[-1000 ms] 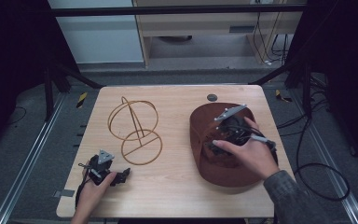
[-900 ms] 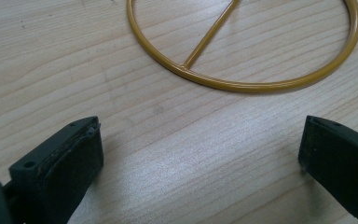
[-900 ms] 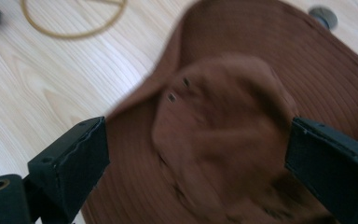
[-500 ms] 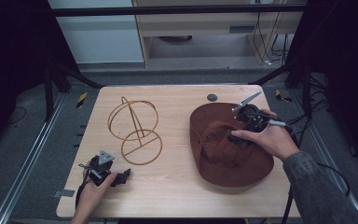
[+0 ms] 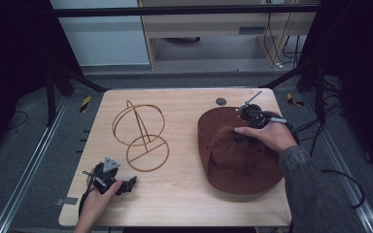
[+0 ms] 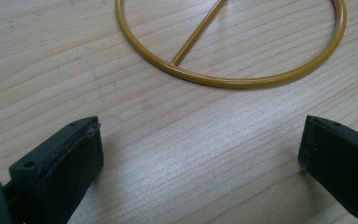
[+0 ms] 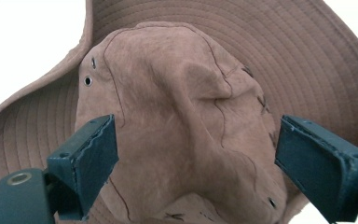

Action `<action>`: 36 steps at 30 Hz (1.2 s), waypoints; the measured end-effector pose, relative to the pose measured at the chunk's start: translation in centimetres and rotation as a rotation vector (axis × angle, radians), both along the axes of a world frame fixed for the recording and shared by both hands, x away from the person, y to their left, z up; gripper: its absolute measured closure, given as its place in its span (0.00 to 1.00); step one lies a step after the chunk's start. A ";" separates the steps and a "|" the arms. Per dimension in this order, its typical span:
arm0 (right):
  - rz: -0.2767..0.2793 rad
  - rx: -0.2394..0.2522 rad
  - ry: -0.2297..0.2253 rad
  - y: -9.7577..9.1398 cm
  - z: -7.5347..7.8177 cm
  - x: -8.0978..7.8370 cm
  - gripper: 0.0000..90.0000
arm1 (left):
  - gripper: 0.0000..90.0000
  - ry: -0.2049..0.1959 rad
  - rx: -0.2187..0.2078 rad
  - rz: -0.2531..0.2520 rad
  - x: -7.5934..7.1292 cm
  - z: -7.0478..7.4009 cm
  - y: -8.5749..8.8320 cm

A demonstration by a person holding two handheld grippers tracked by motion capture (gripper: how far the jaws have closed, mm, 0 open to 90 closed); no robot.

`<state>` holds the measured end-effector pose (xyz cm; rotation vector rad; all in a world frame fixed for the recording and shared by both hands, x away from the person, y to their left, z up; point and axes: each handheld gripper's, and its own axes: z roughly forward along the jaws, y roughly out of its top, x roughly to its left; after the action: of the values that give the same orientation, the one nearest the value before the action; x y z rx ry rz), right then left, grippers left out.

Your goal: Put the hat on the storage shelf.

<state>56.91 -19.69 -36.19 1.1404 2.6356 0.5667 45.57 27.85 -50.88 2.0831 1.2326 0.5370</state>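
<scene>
A brown wide-brimmed hat (image 5: 233, 158) lies on the right half of the wooden table (image 5: 184, 189). Its dented crown (image 7: 182, 116) sits just beyond my right gripper's two jaws, which stand wide apart with nothing between them. My right gripper (image 5: 245, 127) hovers open over the hat's far edge, held by a hand. A yellow wire hat stand (image 5: 141, 128) of two rings stands left of centre; its base ring (image 6: 233, 74) lies ahead of my left gripper. My left gripper (image 5: 126, 185) rests open near the front left corner of the table.
A small dark round disc (image 5: 221, 101) lies near the table's far edge, behind the hat. Bare wood stretches between the stand and the hat. Black frame legs and cables surround the table on the floor.
My right gripper moved from over the hat's crown toward the far right edge of the hat, and the hat's shape shifted. The left gripper stayed put.
</scene>
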 end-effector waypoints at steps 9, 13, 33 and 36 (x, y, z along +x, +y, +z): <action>0.010 0.001 0.032 0.6 -0.9 0.6 0.18 | 0.00 0.002 0.002 -0.004 0.0 0.0 0.0; -0.004 0.008 0.054 0.4 -1.6 1.0 0.22 | 0.00 0.001 0.004 -0.007 0.0 0.0 0.0; 0.029 0.038 0.087 0.4 -2.2 1.0 0.88 | 0.00 -0.001 0.001 -0.010 0.0 0.0 -0.1; 0.029 0.053 0.088 0.1 -2.0 1.0 0.92 | 0.00 -0.001 0.001 -0.010 0.0 0.0 -0.1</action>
<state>57.90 -19.57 -38.21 1.1697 2.7307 0.6092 45.59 27.73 -50.88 2.0890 1.2205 0.5341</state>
